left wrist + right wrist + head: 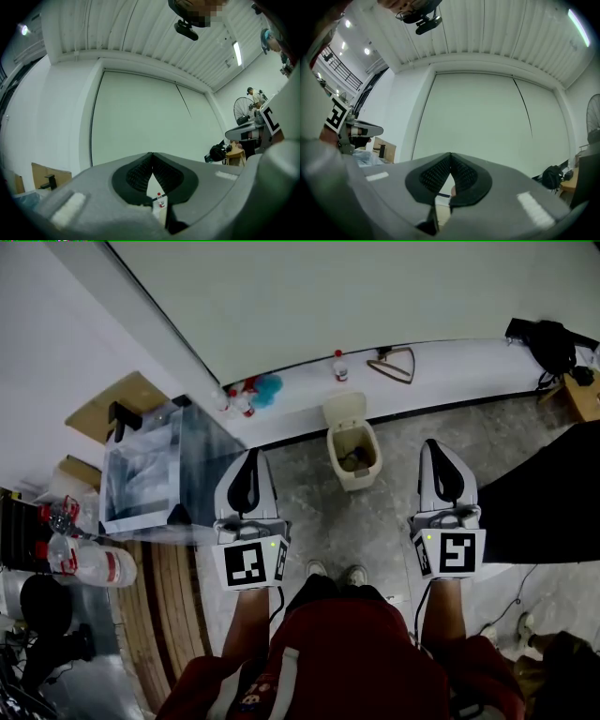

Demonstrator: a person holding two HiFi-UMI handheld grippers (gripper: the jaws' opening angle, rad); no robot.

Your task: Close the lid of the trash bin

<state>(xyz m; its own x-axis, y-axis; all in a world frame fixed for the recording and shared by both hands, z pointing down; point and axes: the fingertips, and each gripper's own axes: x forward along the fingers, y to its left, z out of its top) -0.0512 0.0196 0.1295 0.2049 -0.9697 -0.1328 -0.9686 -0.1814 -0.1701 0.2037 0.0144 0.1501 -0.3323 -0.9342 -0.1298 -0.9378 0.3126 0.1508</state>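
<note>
Fingers of left gripper [253, 457] and right gripper [435, 446] closed, empty, trash bin [357, 480] ahead, lid [344, 412] raised

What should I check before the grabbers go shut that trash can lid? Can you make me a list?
1. The lid of the trash bin is up and easy to see: ok.
2. The left gripper is empty, with its fingers together: ok.
3. The right gripper is empty, with its fingers together: ok.
4. A gripper is touching the lid: not ok. Both are apart from the bin, one on each side of it.
5. The floor between the person's shoes and the bin has nothing in the way: ok.
6. The dark trash inside sits low enough for the lid to shut: cannot tell.
</note>
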